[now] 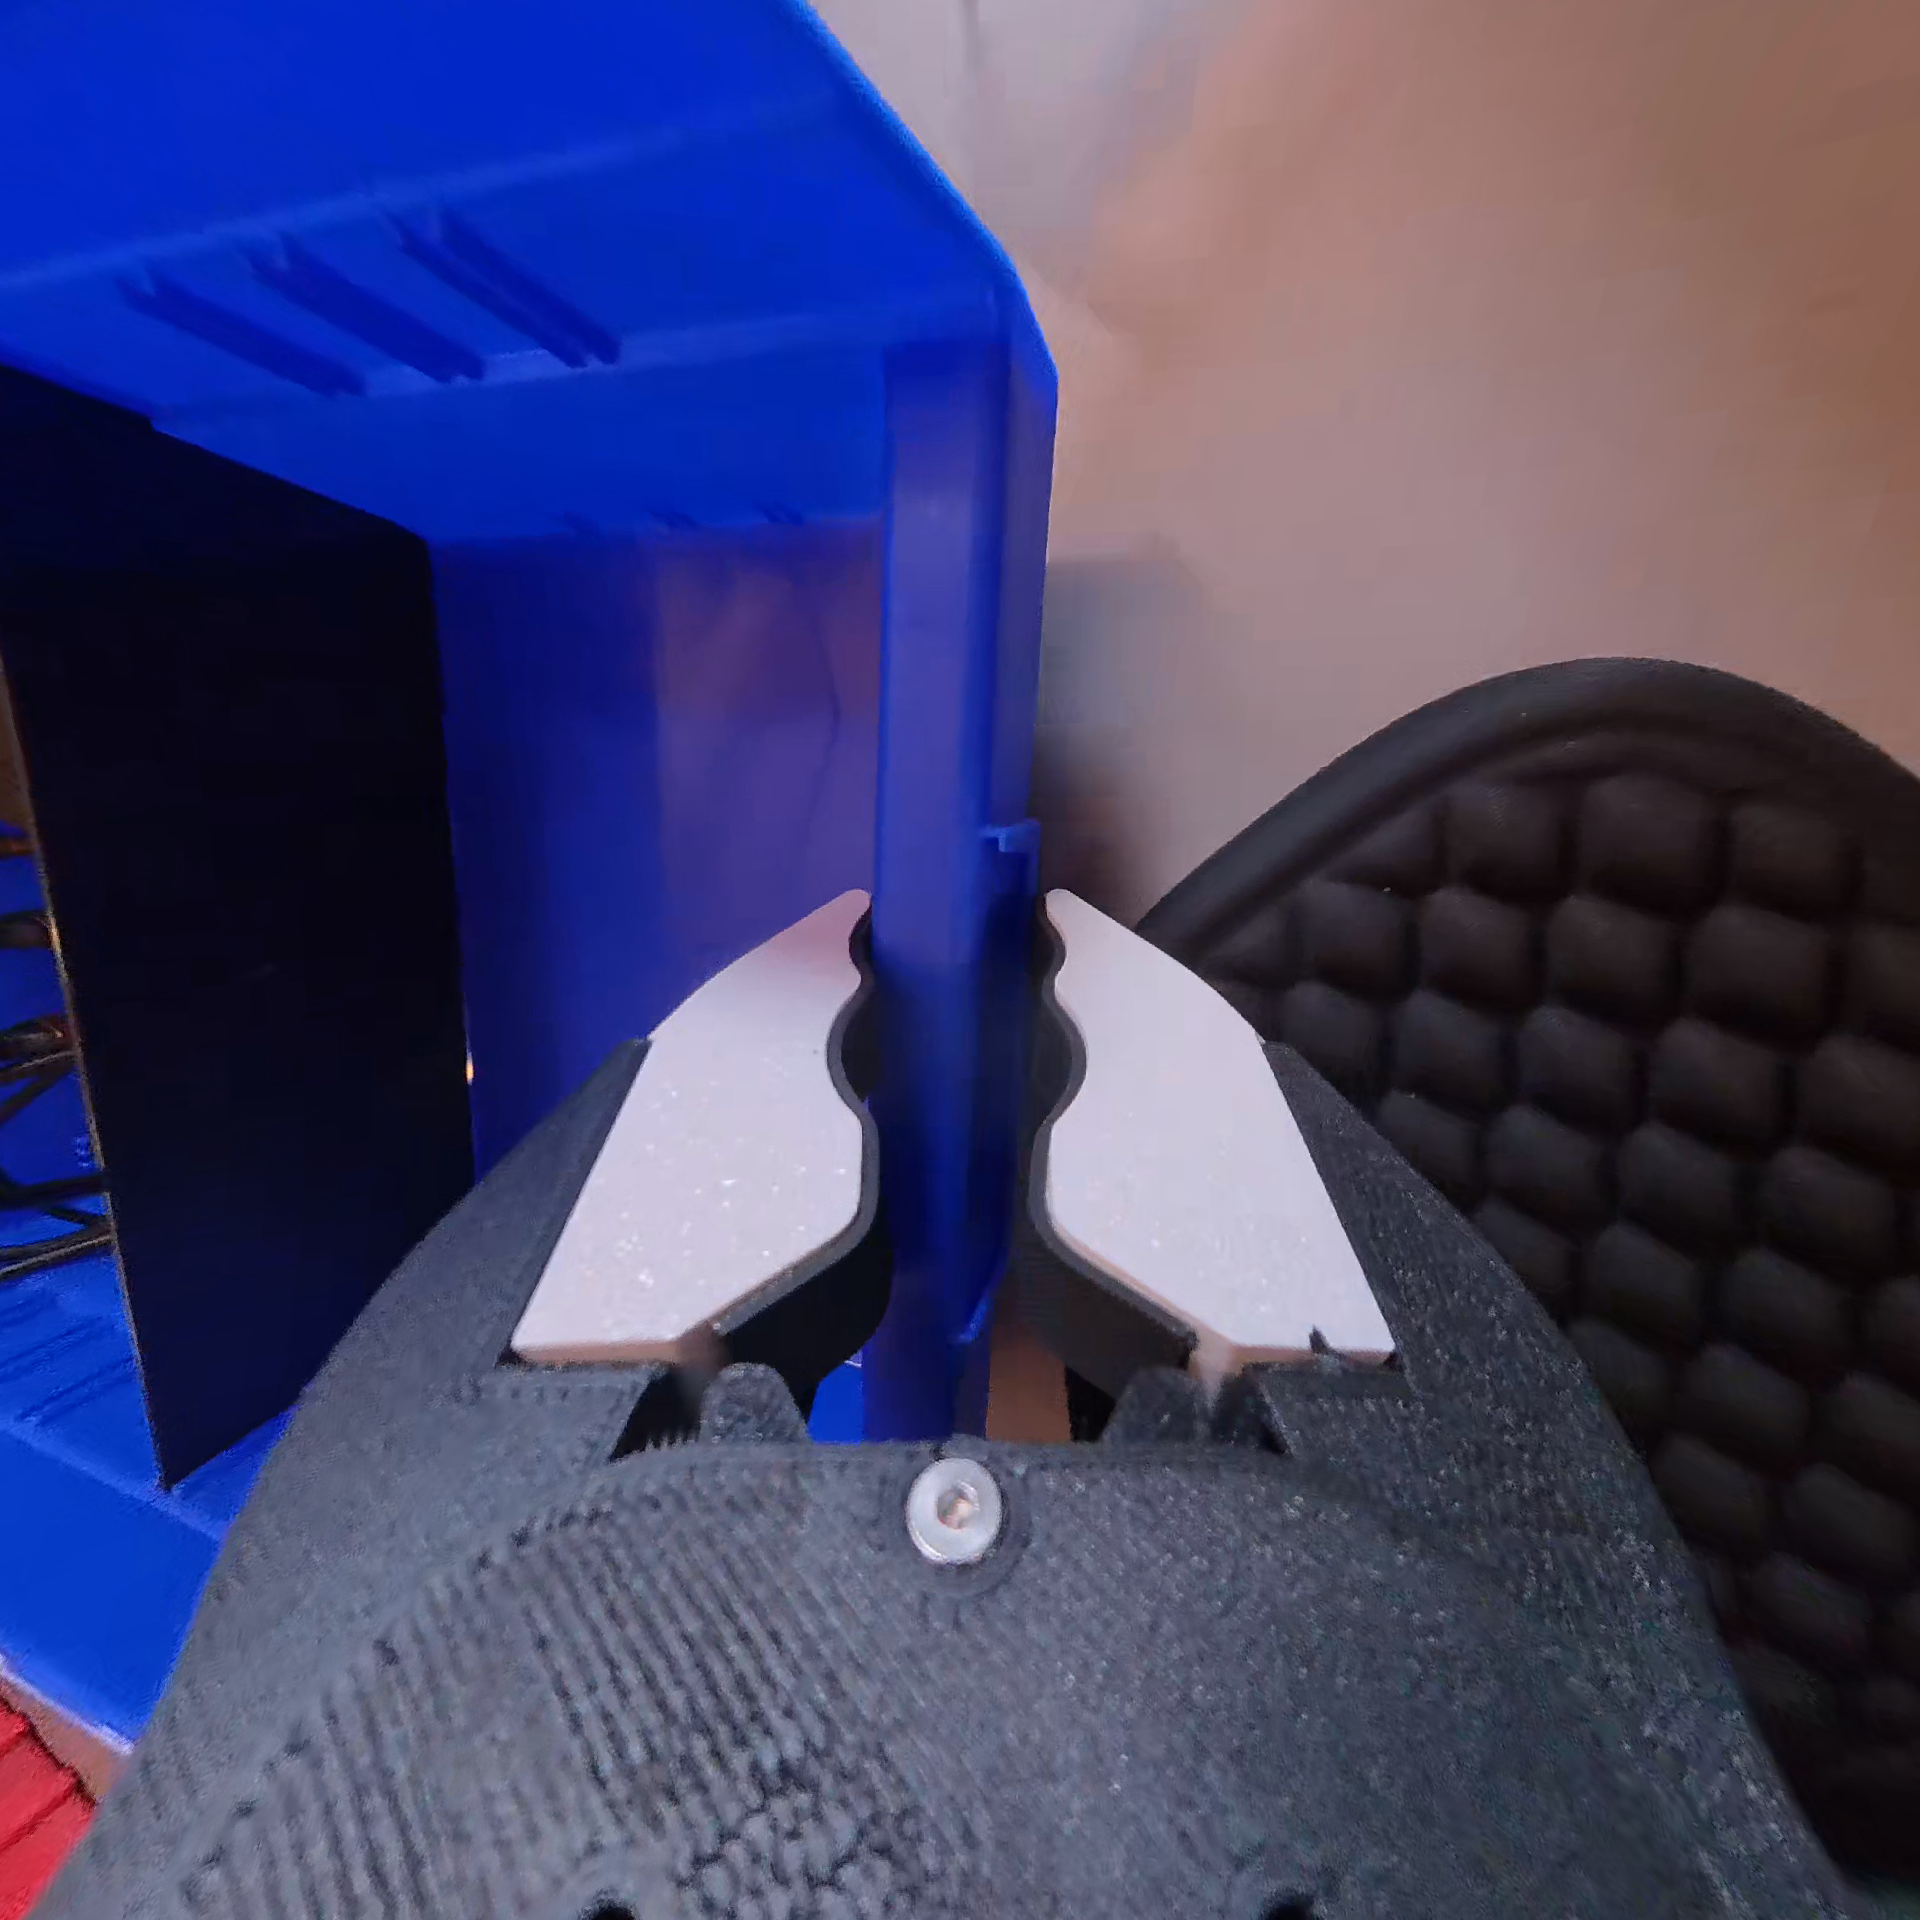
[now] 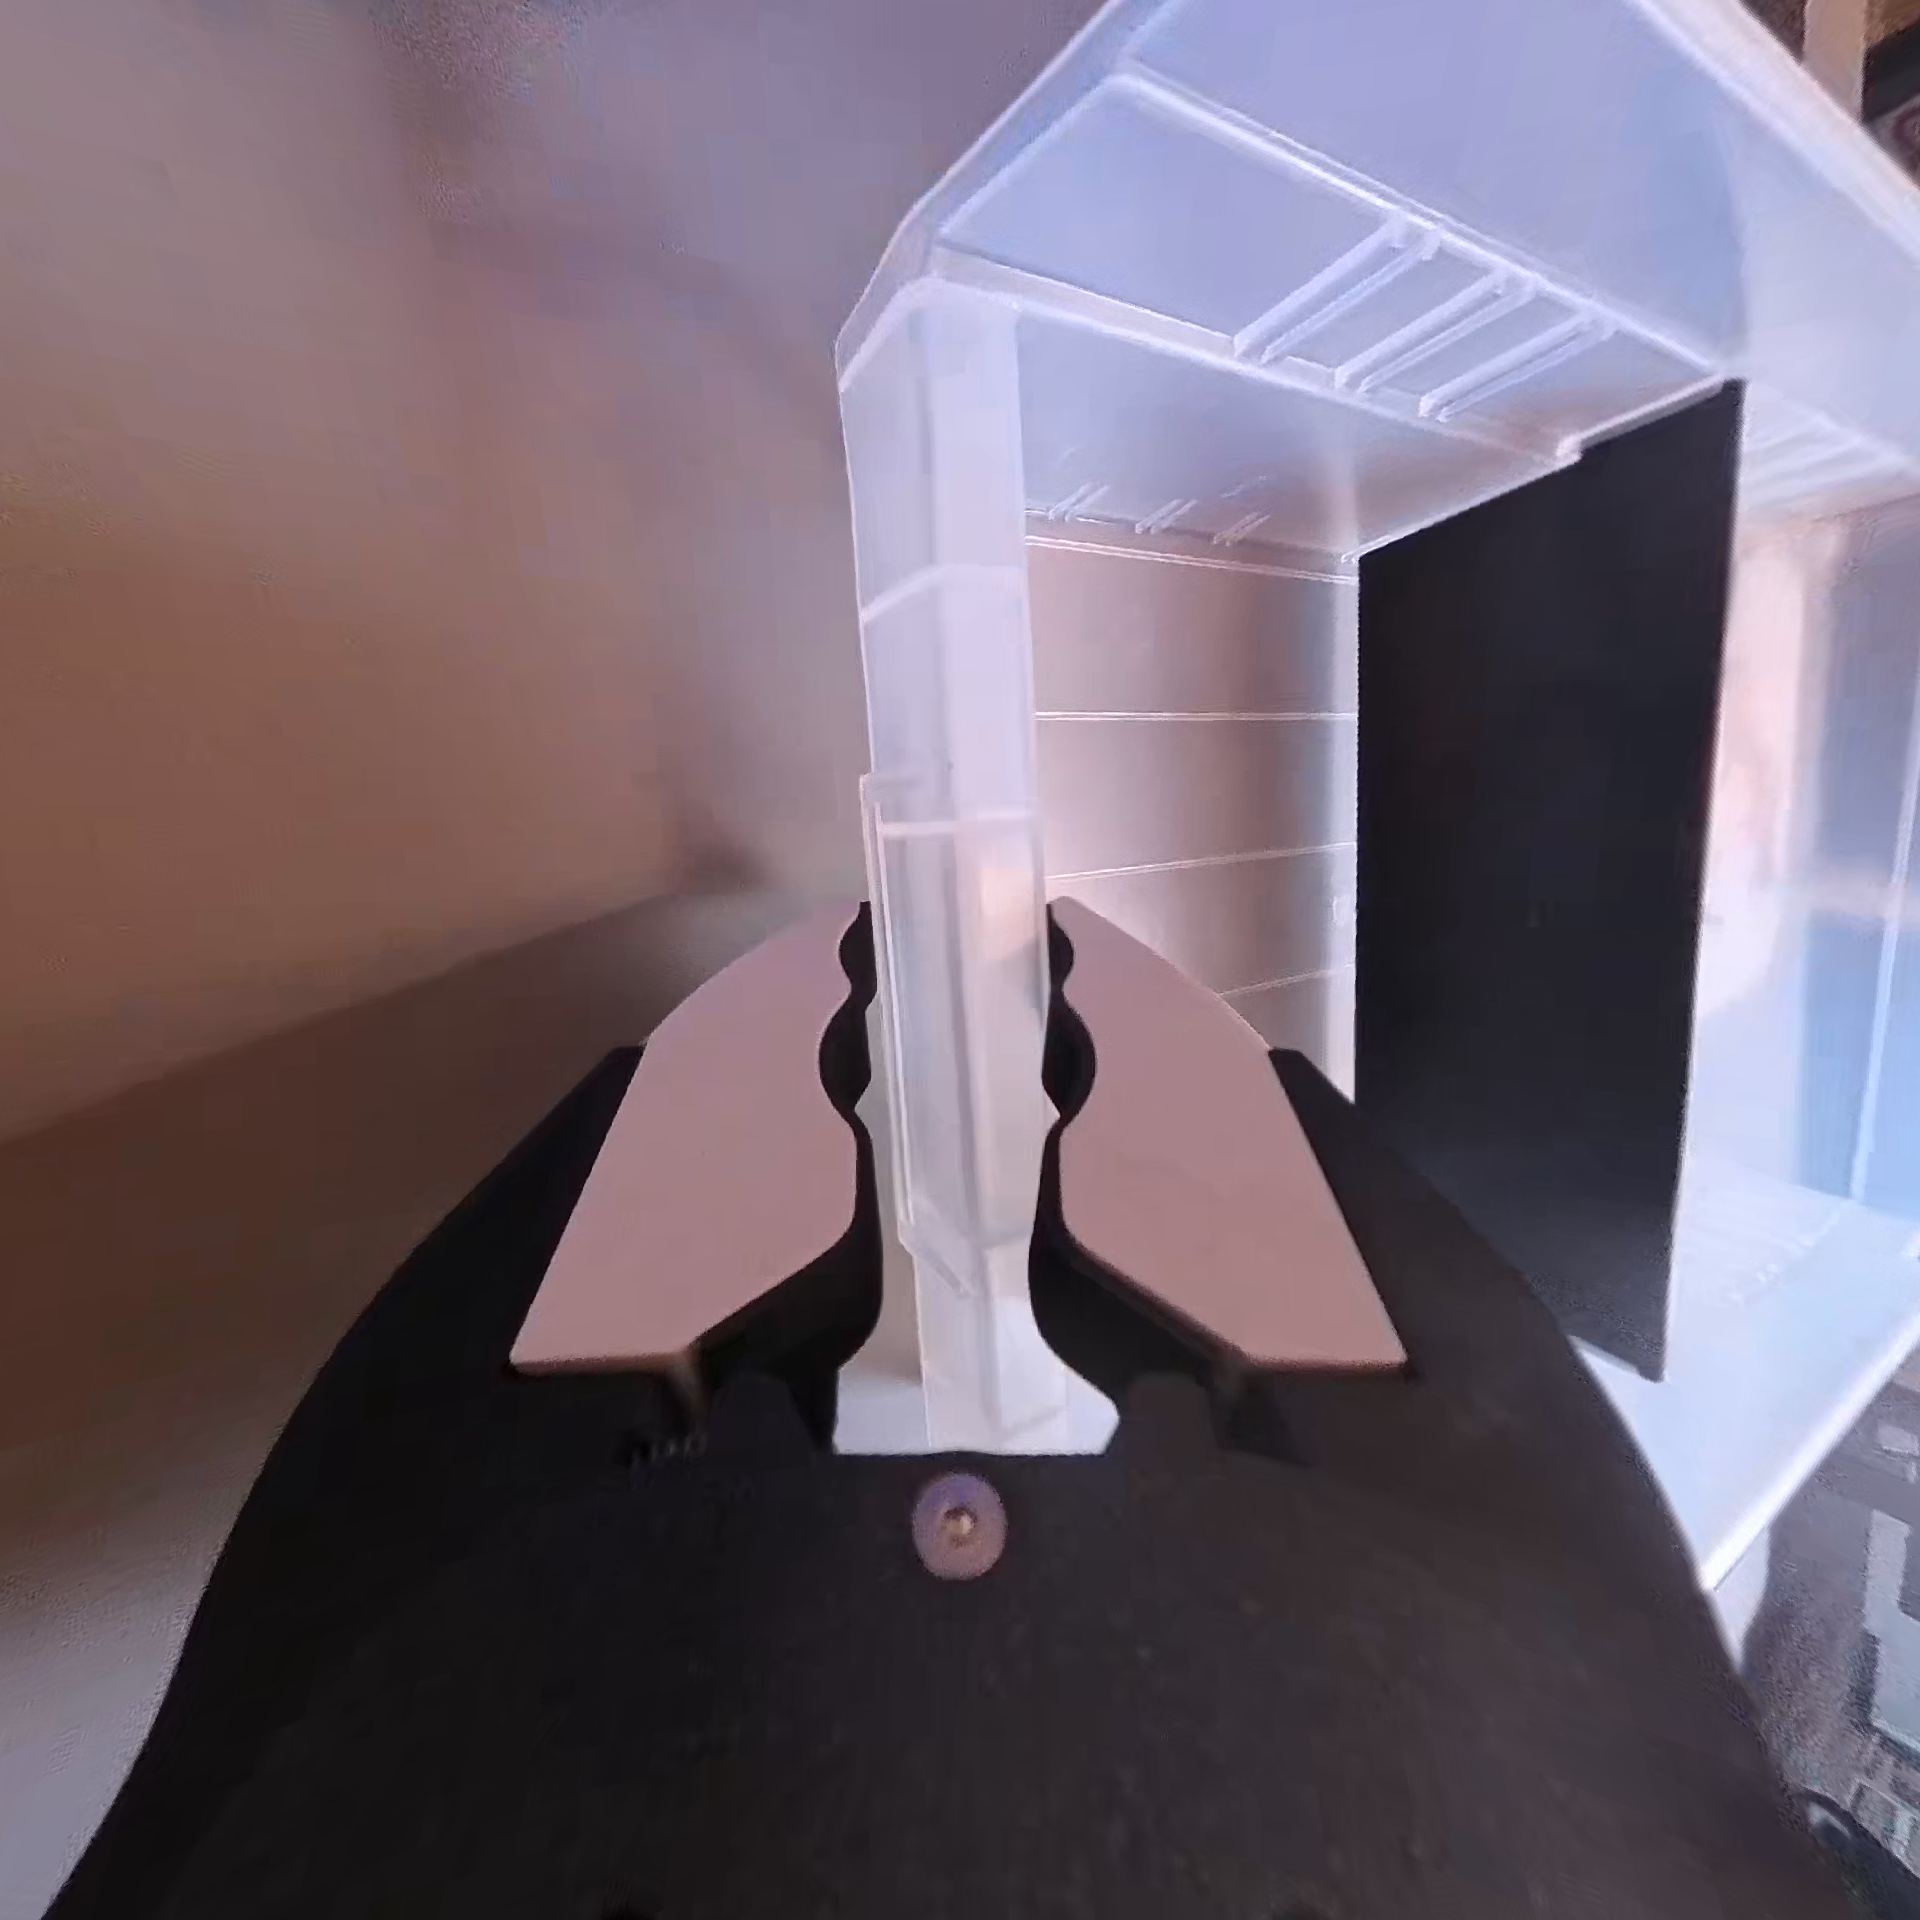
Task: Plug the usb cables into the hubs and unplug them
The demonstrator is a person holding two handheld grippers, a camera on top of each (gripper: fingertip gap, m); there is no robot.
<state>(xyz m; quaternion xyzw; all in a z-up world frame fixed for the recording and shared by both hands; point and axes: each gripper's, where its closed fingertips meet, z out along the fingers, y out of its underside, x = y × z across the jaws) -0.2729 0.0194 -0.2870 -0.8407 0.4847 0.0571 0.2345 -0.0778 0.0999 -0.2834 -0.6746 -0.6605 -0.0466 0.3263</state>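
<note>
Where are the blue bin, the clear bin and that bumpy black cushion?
blue bin (image 1: 940,675): left wrist view, its corner rim.
clear bin (image 2: 940,665): right wrist view, its corner rim.
bumpy black cushion (image 1: 1621,1039): left wrist view, its padded surface.

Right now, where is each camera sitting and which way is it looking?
Left wrist view: sits on the left claw, looking forward along its fingers, which pinch the blue bin's wall; a black padded cushion lies to the right.
Right wrist view: sits on the right claw, looking forward along its fingers, which pinch the clear bin's wall.
Shared: each shows only its own claw and a black panel inside its bin.
</note>
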